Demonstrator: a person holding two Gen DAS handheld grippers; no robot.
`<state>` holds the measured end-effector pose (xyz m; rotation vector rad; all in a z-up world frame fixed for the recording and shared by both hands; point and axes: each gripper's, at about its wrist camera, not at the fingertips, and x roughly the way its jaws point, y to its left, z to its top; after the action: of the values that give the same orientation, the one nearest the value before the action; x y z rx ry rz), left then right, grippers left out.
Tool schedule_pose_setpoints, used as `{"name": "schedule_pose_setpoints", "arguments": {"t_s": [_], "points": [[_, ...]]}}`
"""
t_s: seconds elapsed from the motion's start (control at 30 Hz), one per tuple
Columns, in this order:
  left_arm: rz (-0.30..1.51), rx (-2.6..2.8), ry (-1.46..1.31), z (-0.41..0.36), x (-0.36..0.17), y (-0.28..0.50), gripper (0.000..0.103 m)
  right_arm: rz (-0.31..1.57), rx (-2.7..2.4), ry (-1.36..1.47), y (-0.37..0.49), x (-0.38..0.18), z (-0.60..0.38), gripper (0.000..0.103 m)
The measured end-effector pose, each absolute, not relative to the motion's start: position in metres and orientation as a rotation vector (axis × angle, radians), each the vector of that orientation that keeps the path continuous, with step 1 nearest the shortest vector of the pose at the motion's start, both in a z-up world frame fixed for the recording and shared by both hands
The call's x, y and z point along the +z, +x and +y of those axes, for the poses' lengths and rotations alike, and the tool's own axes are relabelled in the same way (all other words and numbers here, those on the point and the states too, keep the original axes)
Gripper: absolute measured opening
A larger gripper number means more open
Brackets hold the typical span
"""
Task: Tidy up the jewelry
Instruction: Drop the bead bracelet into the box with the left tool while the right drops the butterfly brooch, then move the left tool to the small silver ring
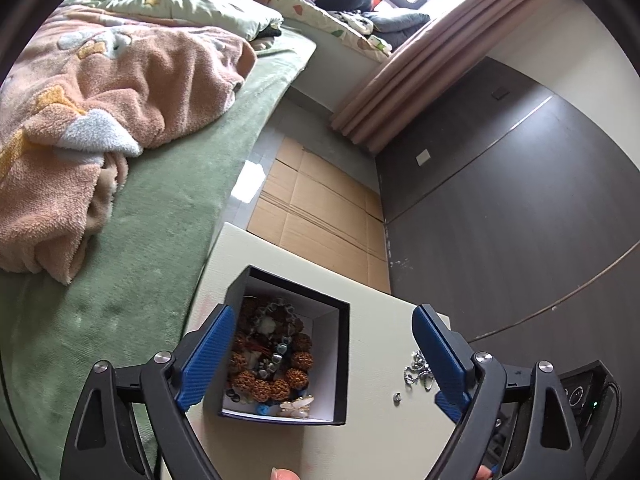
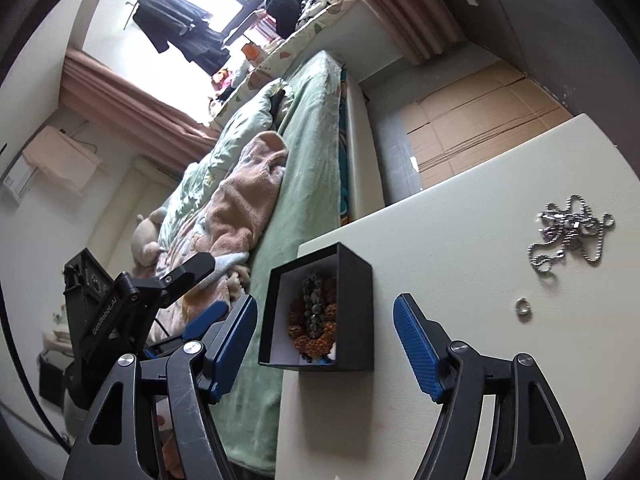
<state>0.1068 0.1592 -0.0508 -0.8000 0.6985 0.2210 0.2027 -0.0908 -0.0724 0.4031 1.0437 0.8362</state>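
Beside a green-covered bed (image 1: pixel 152 216), on a cream worktop (image 1: pixel 376 344), an open black box (image 1: pixel 288 344) holds a heap of jewelry: brown beaded bracelets (image 1: pixel 266 356), a strand of grey beads (image 2: pixel 314 304) and a pale butterfly piece (image 1: pixel 296 406) at the box's 6 o'clock corner. Both grippers hover over the worktop with their blue-padded fingers released and nothing between the pads. The left gripper (image 1: pixel 324 356) straddles the box, one finger (image 1: pixel 208 356) over the box's 9 o'clock wall, the other well to its 3 o'clock side. The right gripper (image 2: pixel 326 348) frames the same box from the opposite side, with the box at its 12 o'clock. A tangled silver chain (image 2: pixel 568 236) lies loose on the worktop at the box's 2 o'clock in the right wrist view, and a small silver ring (image 2: pixel 523 305) rests apart from it, nearer the camera. A peach blanket (image 1: pixel 100 120) is bunched on the bed, and flattened cardboard (image 1: pixel 320 204) covers the floor beyond the worktop.
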Motion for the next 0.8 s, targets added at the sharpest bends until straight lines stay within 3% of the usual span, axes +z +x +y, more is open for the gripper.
{"name": "schedule_pose_setpoints", "arguments": {"t_s": [0.8], "points": [[0.808, 0.036, -0.419, 0.017, -0.052, 0.157, 0.090, 0.998, 0.487, 0.482, 0.237, -0.076, -0.234, 0.071]]}}
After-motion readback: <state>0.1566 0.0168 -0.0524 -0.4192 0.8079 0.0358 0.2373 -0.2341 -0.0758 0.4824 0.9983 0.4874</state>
